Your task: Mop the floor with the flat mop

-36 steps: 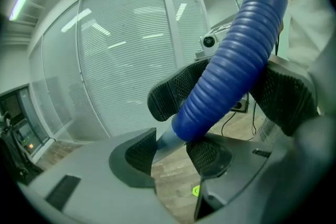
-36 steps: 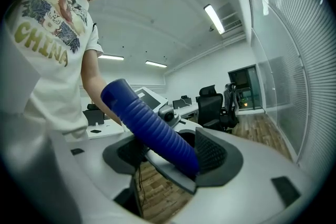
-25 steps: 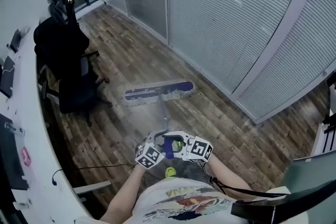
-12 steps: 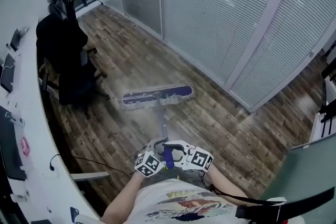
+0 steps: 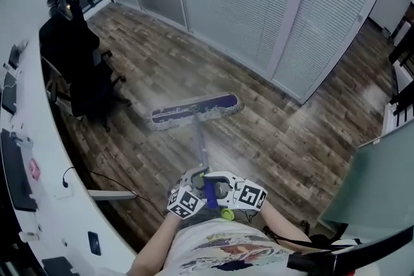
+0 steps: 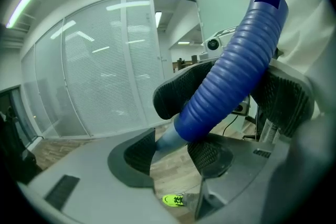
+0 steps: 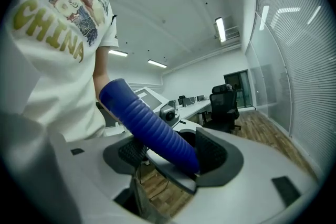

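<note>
Both tongs are clamped on the flat mop right in front of the person's body. The left gripper has its pads on the handle just where the pale shaft runs into the ribbed blue grip. Its jaws have just been easing a little wider, yet the handle sits tight between them. The right gripper holds the same blue grip a bit higher up, jaws closed against it on both sides. The two sets of jaws sit so close together that they nearly touch.

The mop head lies flat on the wooden floor, out ahead of the person, with its right end slightly farther away than its left. A second ago it lay close to the foot of the glass partition. Now a wider strip of boards shows between them, so it has been drawn back towards the near side. The whole outlook has swung as well. The partition's broad post sits further left than before, and more floor opens up on the far right. The black office chair stands near the head's left end, beside the curved white desk, much as it did earlier. A green shoe now peeks out under the right gripper rather than under the left.
</note>
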A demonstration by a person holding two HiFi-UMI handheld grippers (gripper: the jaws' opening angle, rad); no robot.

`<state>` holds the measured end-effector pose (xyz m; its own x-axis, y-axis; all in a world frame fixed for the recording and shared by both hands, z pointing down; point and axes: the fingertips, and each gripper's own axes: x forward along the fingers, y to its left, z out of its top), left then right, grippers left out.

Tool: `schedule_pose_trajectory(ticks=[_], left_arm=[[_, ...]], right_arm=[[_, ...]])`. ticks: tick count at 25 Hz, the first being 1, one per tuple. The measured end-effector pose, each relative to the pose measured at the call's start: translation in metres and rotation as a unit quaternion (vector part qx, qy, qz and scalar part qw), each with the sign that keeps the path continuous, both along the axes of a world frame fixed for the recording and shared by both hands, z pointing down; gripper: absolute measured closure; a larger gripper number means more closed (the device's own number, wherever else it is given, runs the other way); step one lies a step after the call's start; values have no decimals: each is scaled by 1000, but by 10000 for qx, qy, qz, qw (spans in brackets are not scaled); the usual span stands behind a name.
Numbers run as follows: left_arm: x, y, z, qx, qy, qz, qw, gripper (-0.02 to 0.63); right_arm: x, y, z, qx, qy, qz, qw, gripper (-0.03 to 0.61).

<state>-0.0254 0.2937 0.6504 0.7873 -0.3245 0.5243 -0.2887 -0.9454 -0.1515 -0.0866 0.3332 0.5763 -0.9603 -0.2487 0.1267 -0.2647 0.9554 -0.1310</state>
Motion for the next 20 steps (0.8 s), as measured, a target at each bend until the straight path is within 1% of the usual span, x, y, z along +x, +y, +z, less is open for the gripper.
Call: schedule_pose_trajectory(ticks=[3, 7, 10, 11, 12, 15, 16, 18, 20], left_arm=[[-6, 52, 0, -75, 61, 67, 9999, 446], [-12, 91, -5, -70, 111, 198, 9997, 445], [-17, 106, 8, -73, -84, 322, 9994, 444], [-20, 103, 11, -73, -136, 370, 9992, 443], [-22, 98, 10, -95, -102, 383, 9992, 440], [-28, 69, -7, -195, 272, 262, 9991, 439], [-30, 58, -13, -180, 329, 250, 9990, 439], [-34, 32, -19, -119, 319, 298, 9990, 439], [-42, 5, -17, -134, 292, 324, 9990, 439]], right_arm=[[-7, 50, -1, -56, -22, 50, 10000, 322], [-13, 88, -4, -31, -3, 71, 10000, 322], [-21, 103, 6, -119, 34, -1, 9999, 321], [-24, 100, 9, -121, 39, -49, 9999, 319], [-27, 95, 9, -124, -2, -85, 9999, 317], [-32, 66, -6, -80, -238, -169, 9995, 312], [-33, 54, -11, -22, -276, -216, 9994, 308], [-37, 29, -15, 27, -298, -284, 9991, 305], [-46, 2, -12, -24, -179, -325, 9993, 305]])
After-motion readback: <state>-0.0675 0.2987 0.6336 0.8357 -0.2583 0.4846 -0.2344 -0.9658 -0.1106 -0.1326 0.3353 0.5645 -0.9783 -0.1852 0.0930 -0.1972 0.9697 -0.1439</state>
